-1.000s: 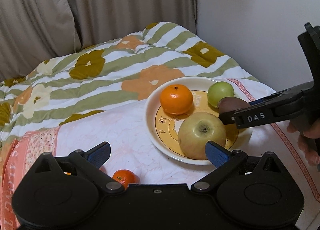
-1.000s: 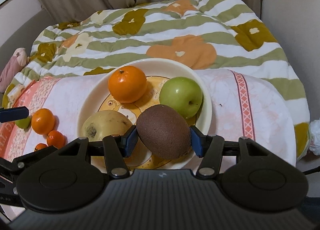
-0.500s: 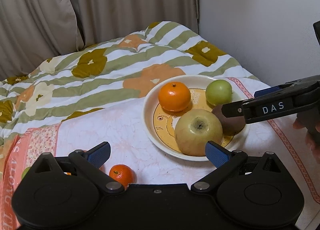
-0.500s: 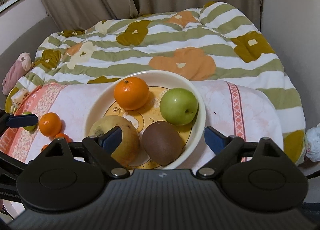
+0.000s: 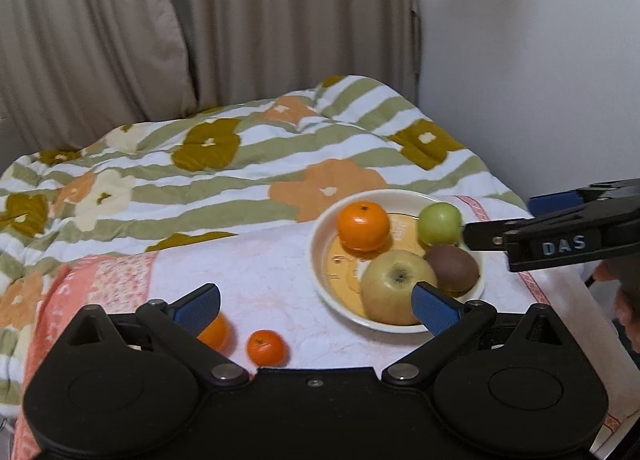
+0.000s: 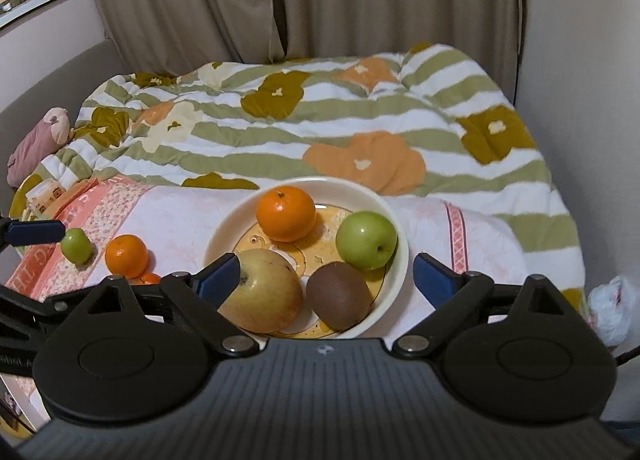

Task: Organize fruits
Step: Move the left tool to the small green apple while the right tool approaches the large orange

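Two handheld grippers angled downward over a bed. The right gripper (image 6: 326, 276) hovered above a cream plate (image 6: 384, 204), its blue fingers (image 6: 434, 274) spread wide and empty. On the plate lay a kiwi (image 6: 338, 296), a yellow apple (image 6: 264, 292), an orange (image 6: 285, 213) and a green apple (image 6: 366, 240). The left gripper (image 5: 316, 306) also stood spread and empty, above small mandarins (image 5: 266, 347) on the pink cloth (image 5: 260, 260) left of the plate.

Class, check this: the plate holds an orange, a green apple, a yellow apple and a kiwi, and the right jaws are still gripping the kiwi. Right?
Not quite. The right gripper stands open; the kiwi lies free on the plate, as the right wrist view shows. The rest holds.
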